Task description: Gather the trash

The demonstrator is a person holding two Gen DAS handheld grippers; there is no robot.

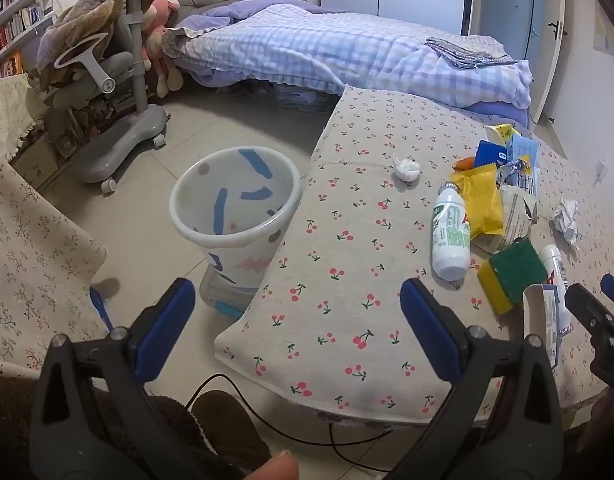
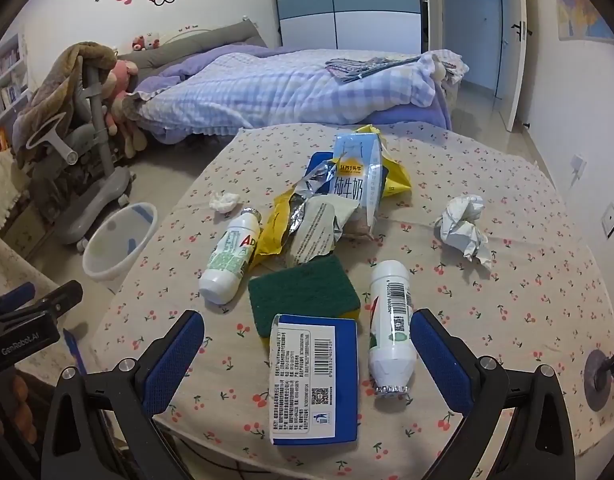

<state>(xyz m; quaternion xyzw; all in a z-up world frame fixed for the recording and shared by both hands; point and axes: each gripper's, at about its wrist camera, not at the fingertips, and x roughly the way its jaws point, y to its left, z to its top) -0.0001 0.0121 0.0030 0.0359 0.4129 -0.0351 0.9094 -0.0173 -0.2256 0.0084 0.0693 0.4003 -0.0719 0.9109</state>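
Trash lies on a table point(image 2: 527, 320) with a cherry-print cloth: two white bottles point(image 2: 231, 254) point(image 2: 389, 324), a blue-edged carton point(image 2: 313, 376), a green and yellow sponge point(image 2: 303, 290), a torn milk bag point(image 2: 355, 176), yellow wrappers point(image 1: 477, 200) and crumpled paper point(image 2: 463, 226). A patterned white bin point(image 1: 237, 200) stands on the floor left of the table. My left gripper point(image 1: 299, 320) hovers open over the table's left edge, holding nothing. My right gripper point(image 2: 307, 356) is open above the near trash, with the carton and one bottle between its fingers, untouched.
A grey rolling chair point(image 1: 119, 120) draped with blankets stands beyond the bin. A bed point(image 1: 327, 52) with checked bedding lies behind the table. A second cloth-covered surface point(image 1: 31, 240) is at the far left. A black cable point(image 1: 307, 436) hangs below the table's near edge.
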